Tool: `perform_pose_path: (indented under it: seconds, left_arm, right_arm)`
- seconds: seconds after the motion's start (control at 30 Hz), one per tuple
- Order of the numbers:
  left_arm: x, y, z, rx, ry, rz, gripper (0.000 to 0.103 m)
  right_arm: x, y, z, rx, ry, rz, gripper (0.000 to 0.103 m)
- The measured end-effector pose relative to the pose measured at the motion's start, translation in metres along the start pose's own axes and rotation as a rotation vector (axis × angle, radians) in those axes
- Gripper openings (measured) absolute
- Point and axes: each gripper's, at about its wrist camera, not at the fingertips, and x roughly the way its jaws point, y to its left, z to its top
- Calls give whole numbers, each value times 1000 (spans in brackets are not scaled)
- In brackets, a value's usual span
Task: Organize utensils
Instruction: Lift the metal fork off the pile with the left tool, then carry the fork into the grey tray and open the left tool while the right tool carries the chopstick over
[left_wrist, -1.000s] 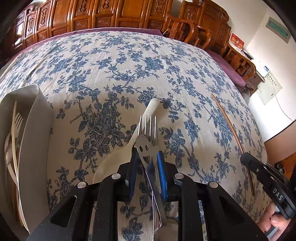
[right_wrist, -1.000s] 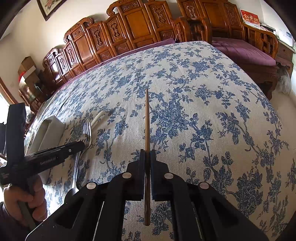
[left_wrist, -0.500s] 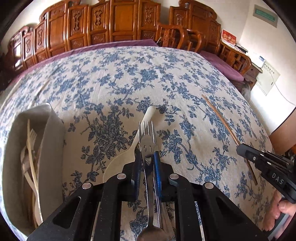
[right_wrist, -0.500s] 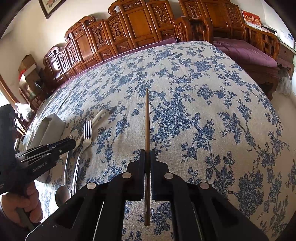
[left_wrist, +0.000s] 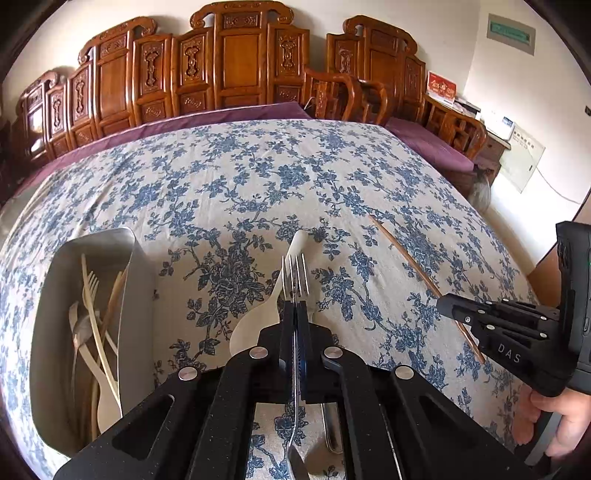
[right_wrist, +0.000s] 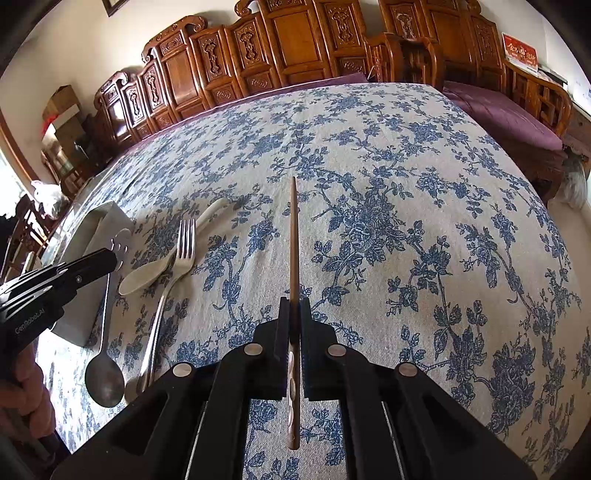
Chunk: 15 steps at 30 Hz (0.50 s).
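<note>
My left gripper (left_wrist: 295, 308) is shut on a steel spoon, gripped edge-on by its handle; in the right wrist view the spoon (right_wrist: 105, 376) hangs bowl-down from it above the table. A steel fork (left_wrist: 294, 273) and a white spoon (left_wrist: 266, 314) lie on the cloth just beyond it. My right gripper (right_wrist: 294, 306) is shut on a brown wooden chopstick (right_wrist: 293, 236) that points forward; the left wrist view shows the chopstick (left_wrist: 406, 254) too. The grey utensil holder (left_wrist: 140, 295) stands at the left with several pale utensils inside.
The table carries a blue floral cloth (right_wrist: 388, 221). Carved wooden chairs (left_wrist: 240, 74) line the far edge, and a purple-cushioned bench (right_wrist: 509, 114) stands at the right. A person's hand (left_wrist: 554, 424) holds the right gripper.
My left gripper has lifted the steel spoon off the cloth and risen, while the steel fork stays lying on the table. The right gripper holds the chopstick as before.
</note>
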Motion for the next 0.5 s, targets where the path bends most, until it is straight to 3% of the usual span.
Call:
perform_pose_path:
  seconds: [0.23,0.5]
  left_arm:
    - [-20,0,-3,6,-32,-26,1]
    - [-67,8,0,11,-110,-40,0]
  right_arm:
    - [0,1,-1,-11,4,-13,6]
    - [-6,30,-10,-90,0,-19,6]
